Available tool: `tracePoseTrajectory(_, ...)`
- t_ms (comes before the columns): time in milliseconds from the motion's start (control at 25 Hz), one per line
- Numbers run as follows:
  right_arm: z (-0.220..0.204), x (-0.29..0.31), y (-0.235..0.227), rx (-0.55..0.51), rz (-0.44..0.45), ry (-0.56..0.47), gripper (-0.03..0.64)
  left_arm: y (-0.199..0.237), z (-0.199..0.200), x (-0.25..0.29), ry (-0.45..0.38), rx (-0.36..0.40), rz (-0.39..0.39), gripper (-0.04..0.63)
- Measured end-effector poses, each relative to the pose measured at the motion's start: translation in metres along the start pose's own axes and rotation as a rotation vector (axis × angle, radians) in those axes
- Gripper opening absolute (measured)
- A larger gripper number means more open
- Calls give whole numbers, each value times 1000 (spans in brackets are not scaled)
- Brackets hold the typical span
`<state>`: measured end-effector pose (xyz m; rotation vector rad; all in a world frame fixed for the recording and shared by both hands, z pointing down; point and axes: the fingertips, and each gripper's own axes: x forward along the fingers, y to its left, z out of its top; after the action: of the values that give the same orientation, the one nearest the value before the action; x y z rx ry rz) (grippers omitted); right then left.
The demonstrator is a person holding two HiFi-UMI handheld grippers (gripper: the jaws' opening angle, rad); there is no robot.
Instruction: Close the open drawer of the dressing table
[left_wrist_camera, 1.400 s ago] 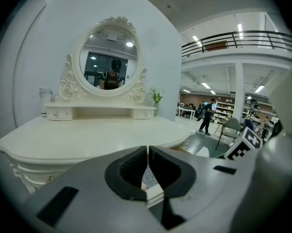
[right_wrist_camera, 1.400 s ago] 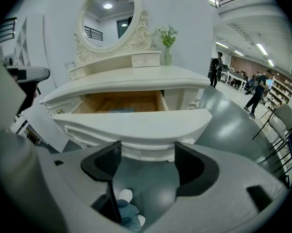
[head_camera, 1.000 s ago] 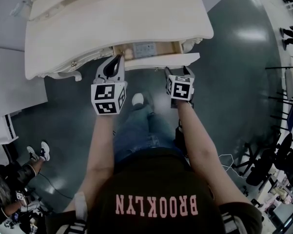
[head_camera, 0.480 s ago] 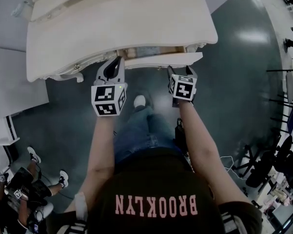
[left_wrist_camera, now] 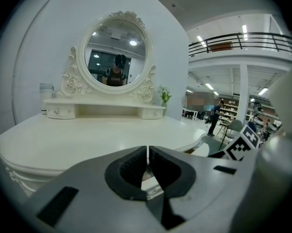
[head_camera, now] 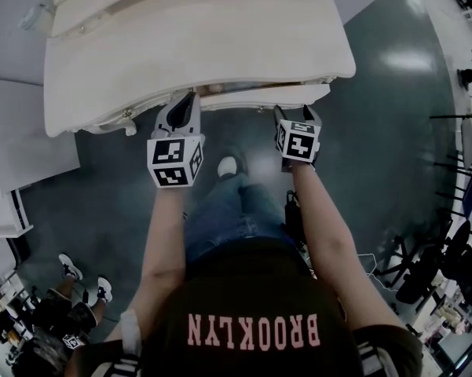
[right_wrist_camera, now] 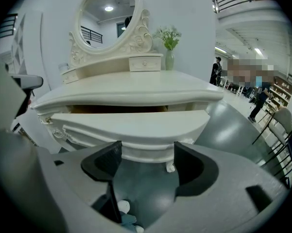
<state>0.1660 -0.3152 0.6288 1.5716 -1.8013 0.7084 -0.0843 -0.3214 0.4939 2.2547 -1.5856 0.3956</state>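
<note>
The drawer showed its inside a second ago. Now it has gone almost fully under the top of the desk, and in the right gripper view only a thin dark gap is left above its front. I judge that one short push more will close it. The right claw is wide apart and holds nothing, its tips close against the drawer front. The left claw has its jaws together and empty, at the desk edge beside the drawer's left end; whether it touches I cannot tell. The desk is cream-white with a carved oval mirror and a vase of flowers, and it stands on a shiny dark floor in a large hall.
</note>
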Motion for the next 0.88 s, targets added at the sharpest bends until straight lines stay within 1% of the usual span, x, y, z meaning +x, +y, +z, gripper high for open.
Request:
tracePoseTrajectory(280, 10, 7, 0, 9, -2, -5, 333, 6, 5, 6, 0, -5, 0, 14)
tracePoseTrajectory(560, 24, 17, 1, -22, -2, -7, 333, 16, 11, 15, -9, -15, 11, 15)
tracePoseTrajectory(880, 35, 26, 2, -30, -4, -15, 331, 24, 13, 19, -8, -19, 28, 15)
